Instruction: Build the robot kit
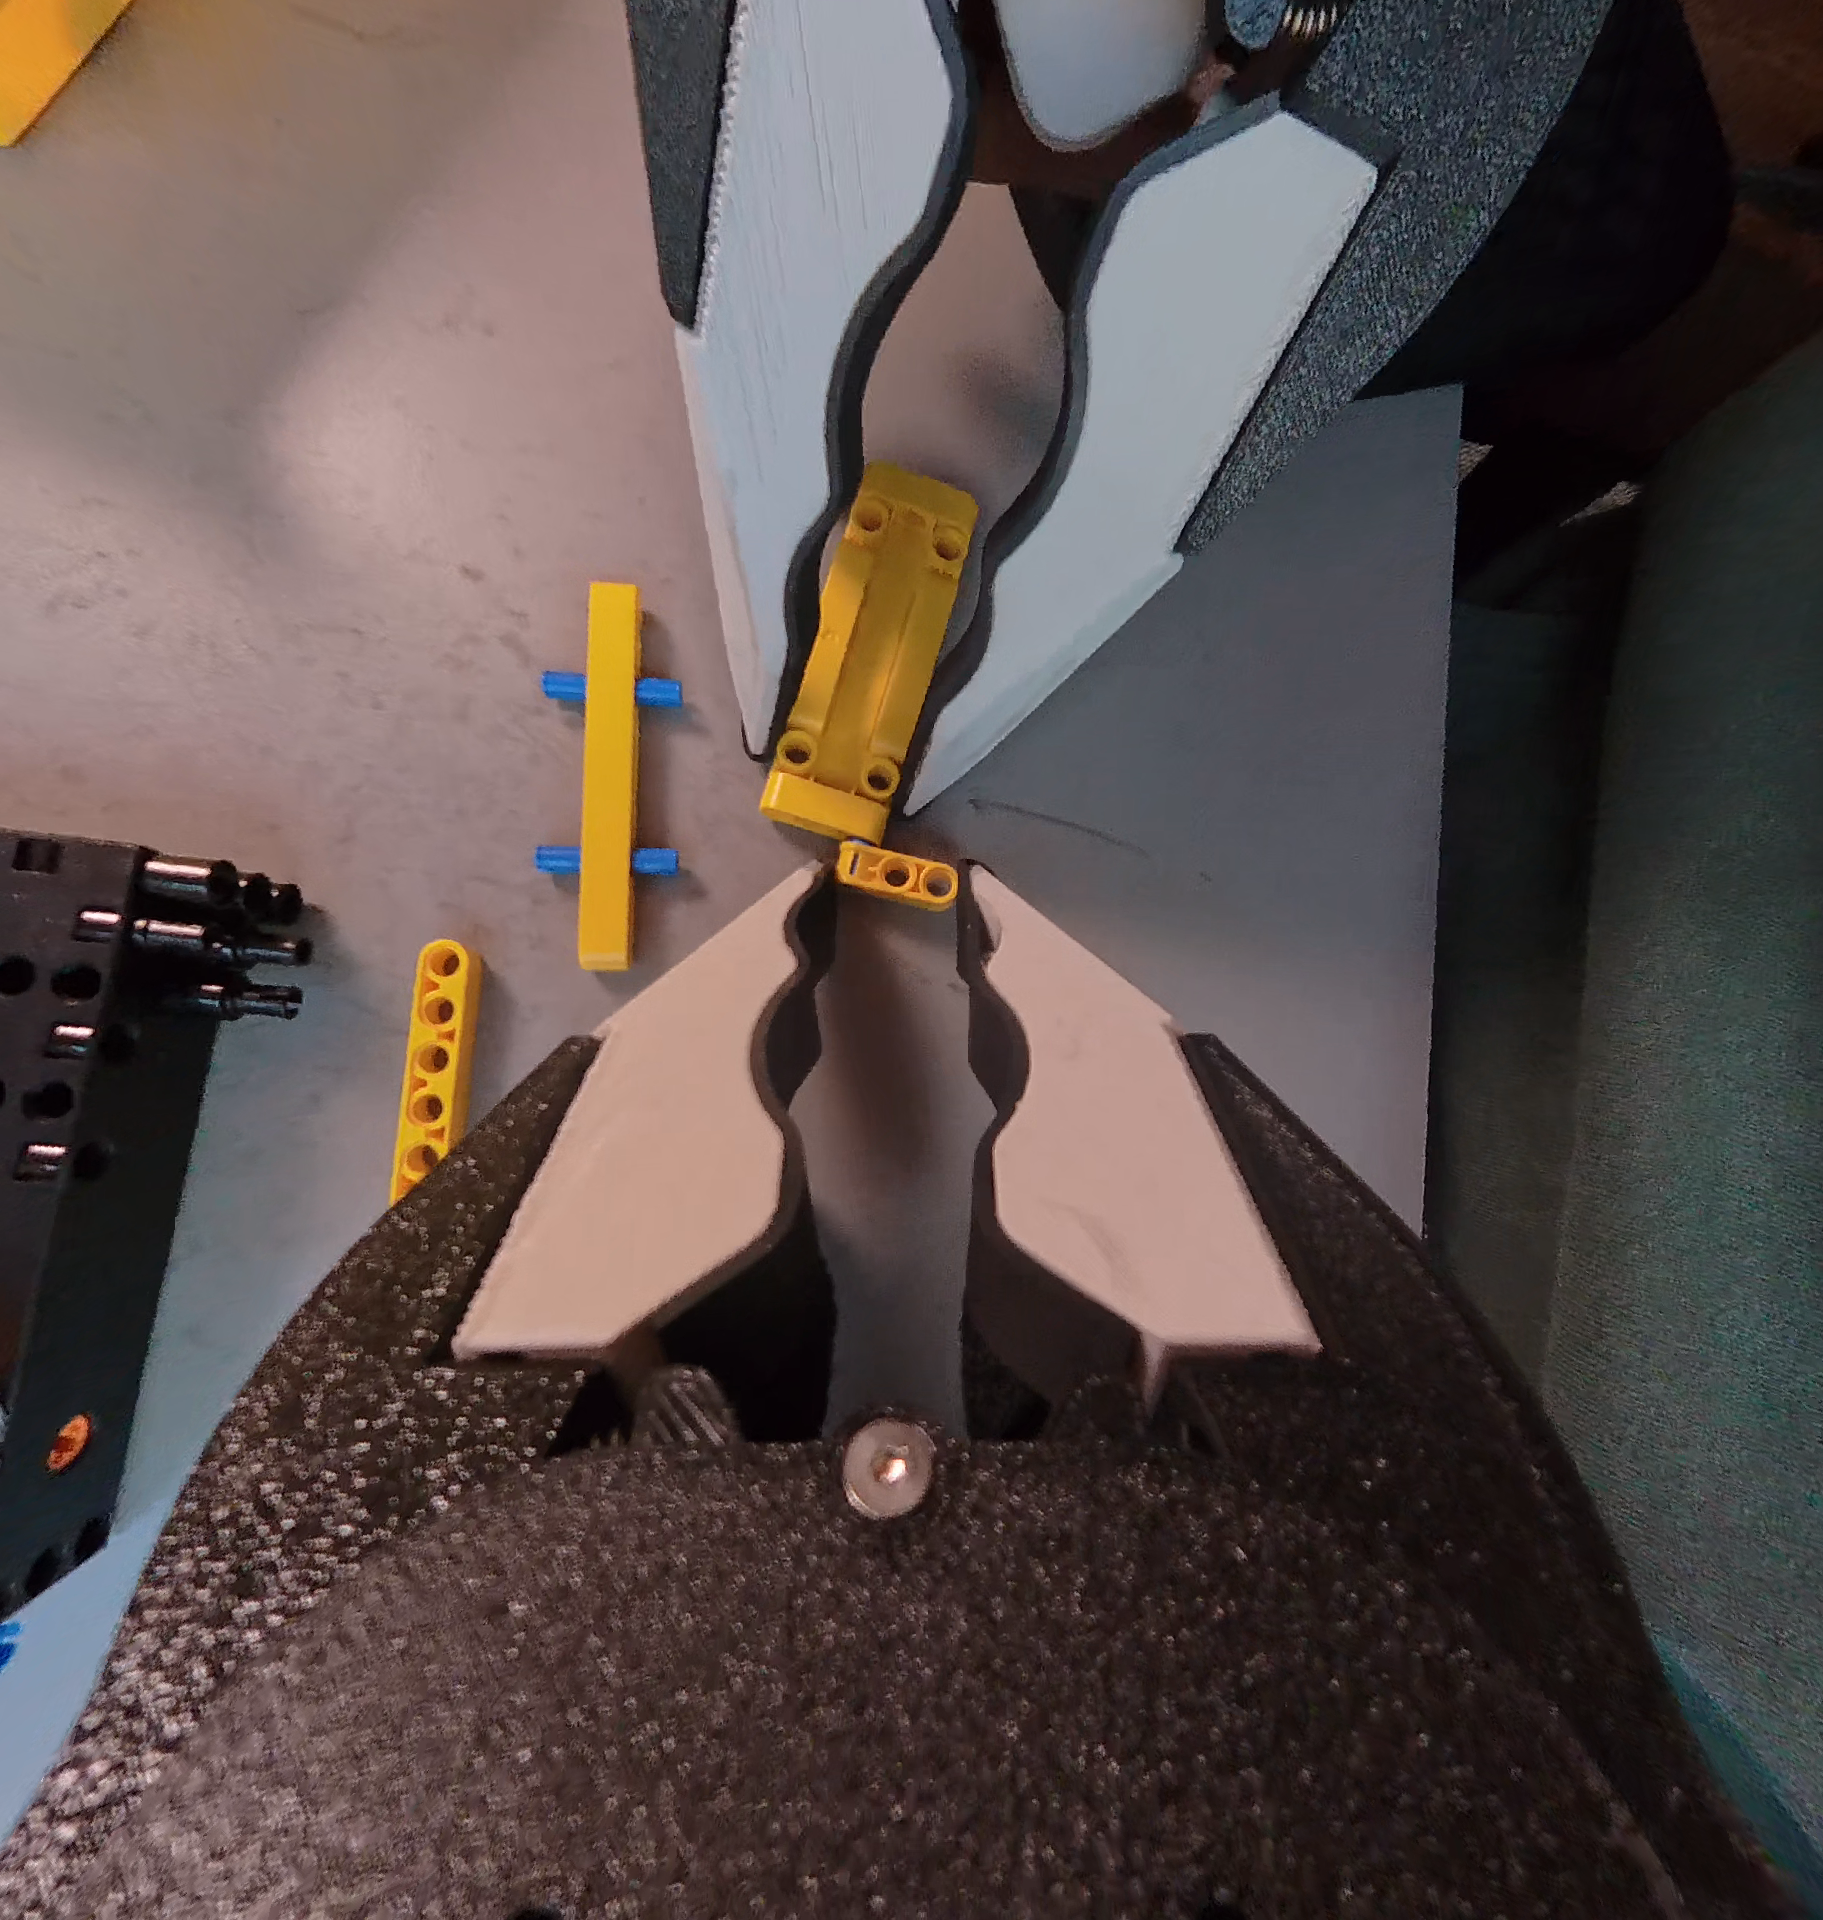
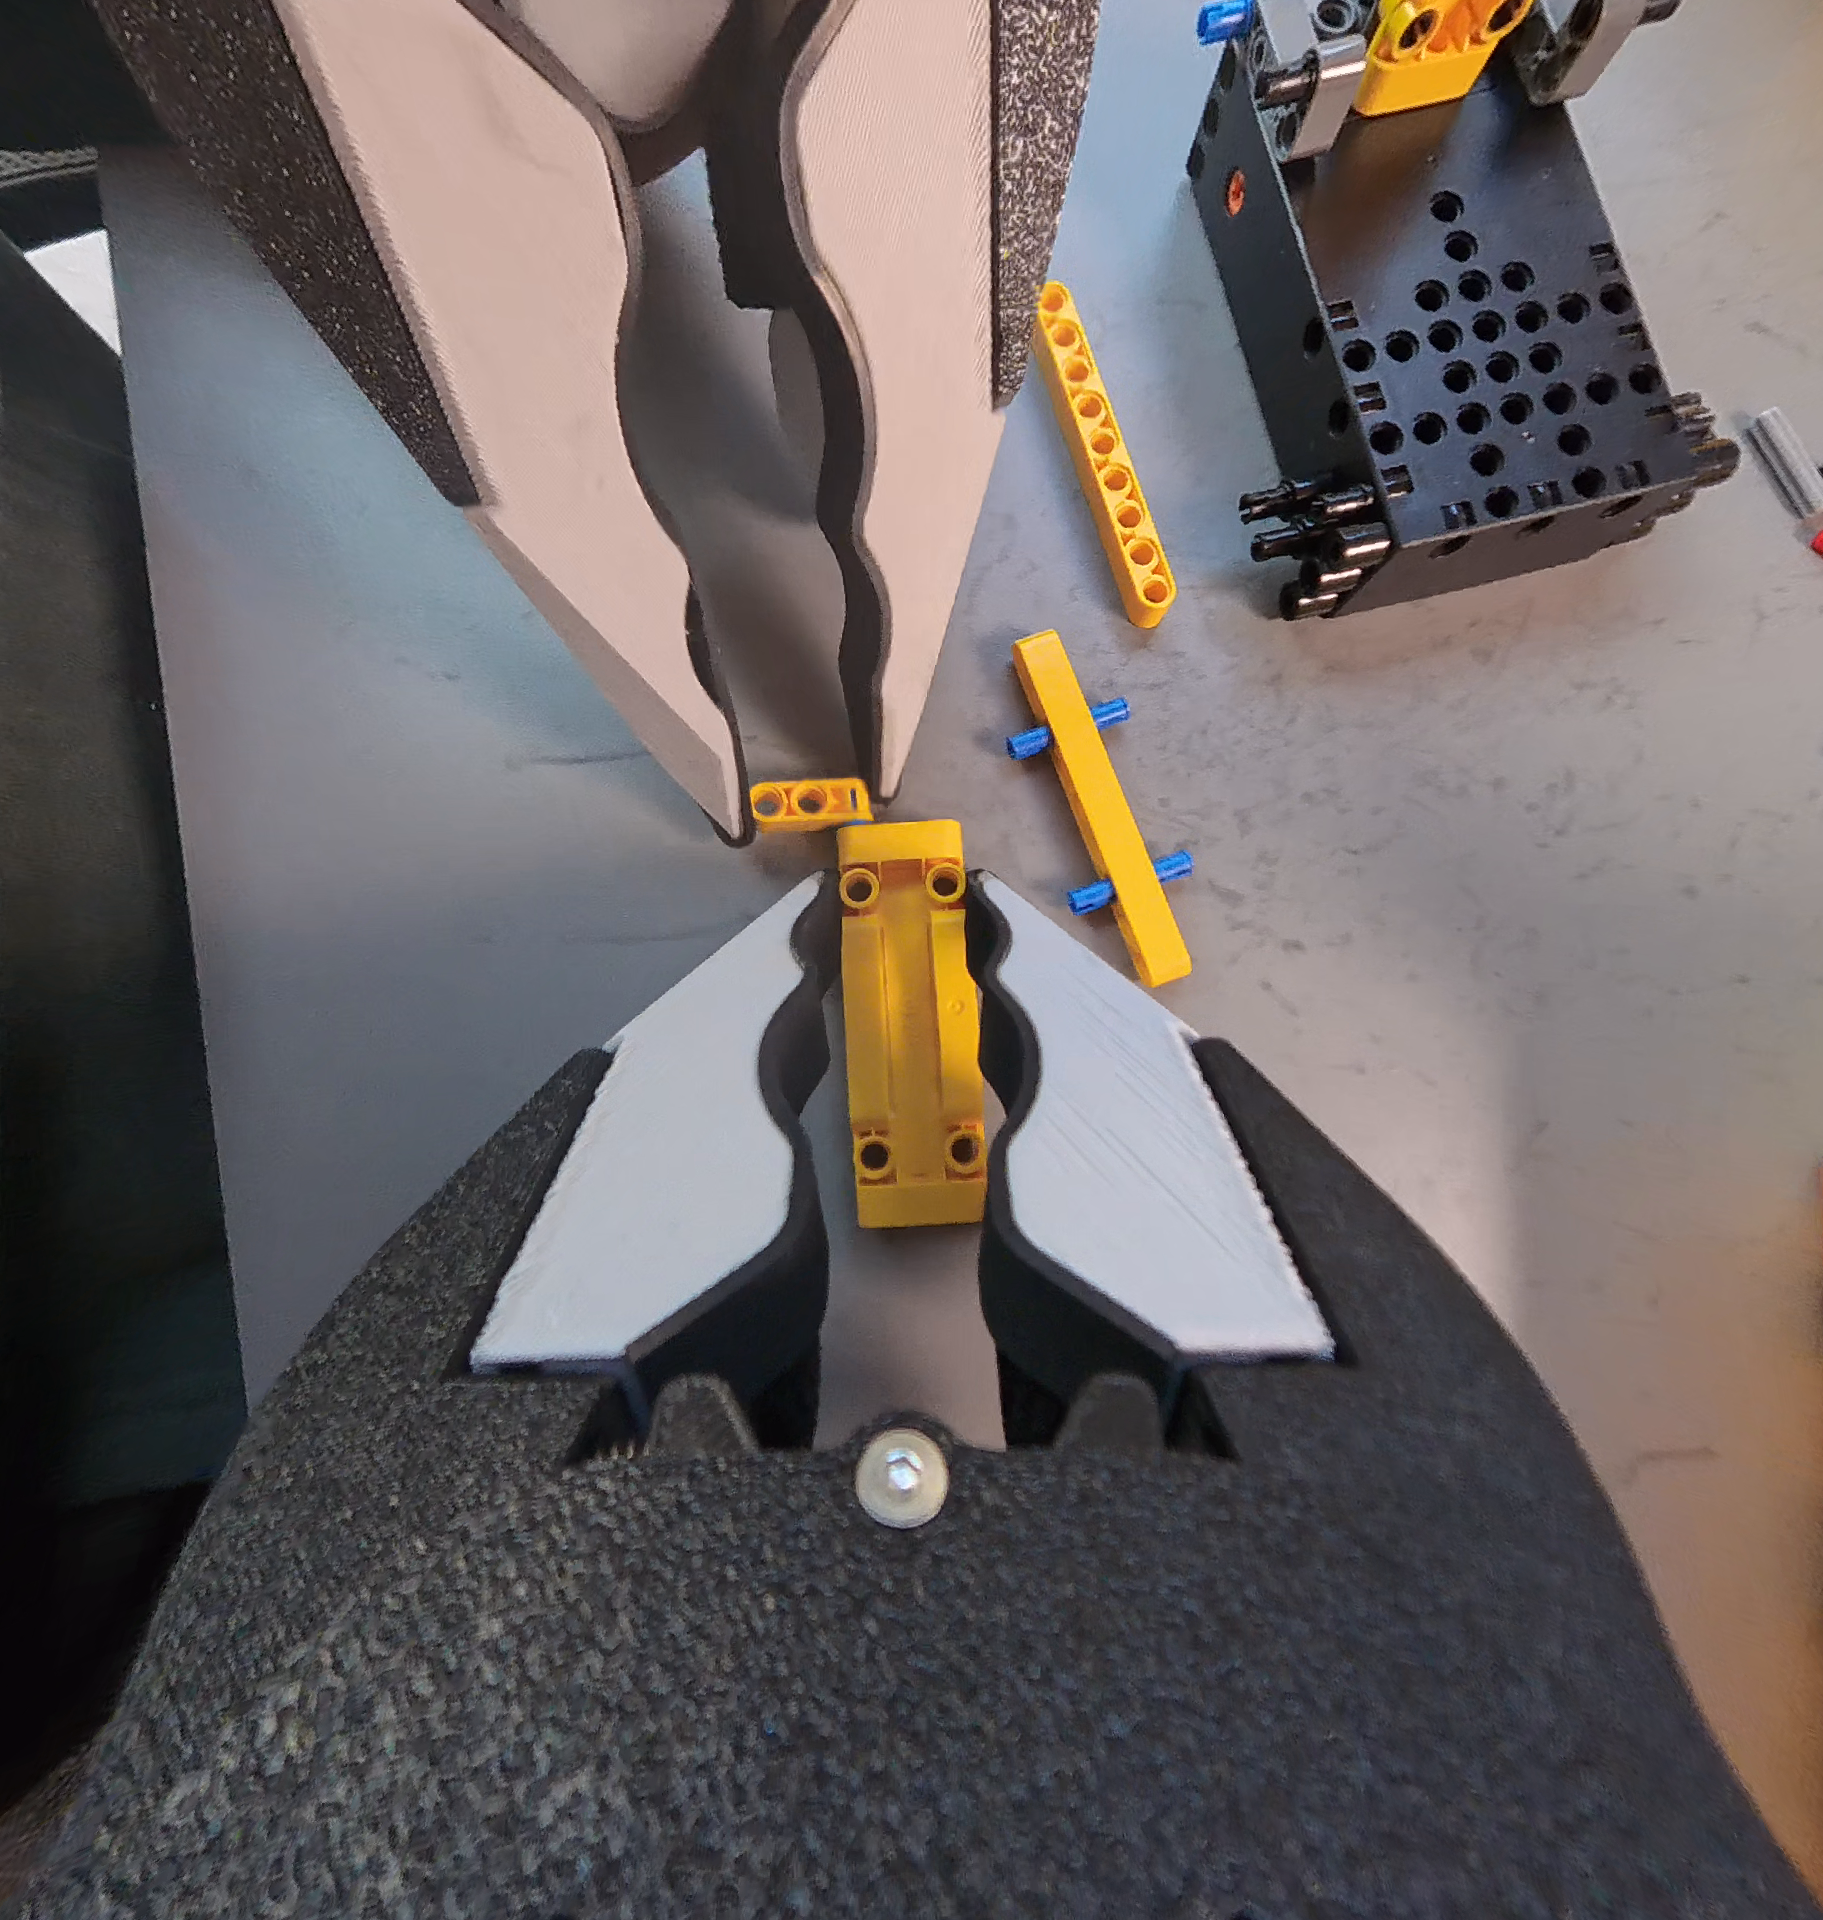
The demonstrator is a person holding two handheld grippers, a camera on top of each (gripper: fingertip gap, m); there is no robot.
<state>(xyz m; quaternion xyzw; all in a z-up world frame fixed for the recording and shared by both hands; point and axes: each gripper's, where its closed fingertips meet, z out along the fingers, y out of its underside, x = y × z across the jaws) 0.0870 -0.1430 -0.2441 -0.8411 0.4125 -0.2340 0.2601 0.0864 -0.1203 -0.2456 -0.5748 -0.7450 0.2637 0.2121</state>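
Grippers are meeting tip to tip above the grey tabletop [image 2: 1406, 935]: the right gripper [image 2: 899, 883] is clamping a yellow curved panel [image 2: 912, 1023] lengthwise, end forward. The left gripper [image 1: 891, 883] is pinching a short yellow three-hole beam [image 1: 899, 876] crosswise, apparently touching the panel's end; beyond are lying a yellow pinned beam [image 2: 1099, 805] and a black perforated block [image 2: 1458, 353].

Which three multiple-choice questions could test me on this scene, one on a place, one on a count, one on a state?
1. Where is the yellow bar? A on the table, beside the grippers. B in a box. C on a chair.
2. How many blue pin ends stick out of it? A two. B six. C four.
3. The right gripper is: A open, empty. B shut on the yellow panel. C shut on a red ball.
Answers: 1 A, it lies flat there; 2 C, two on each side; 3 B, both fingers press its sides.
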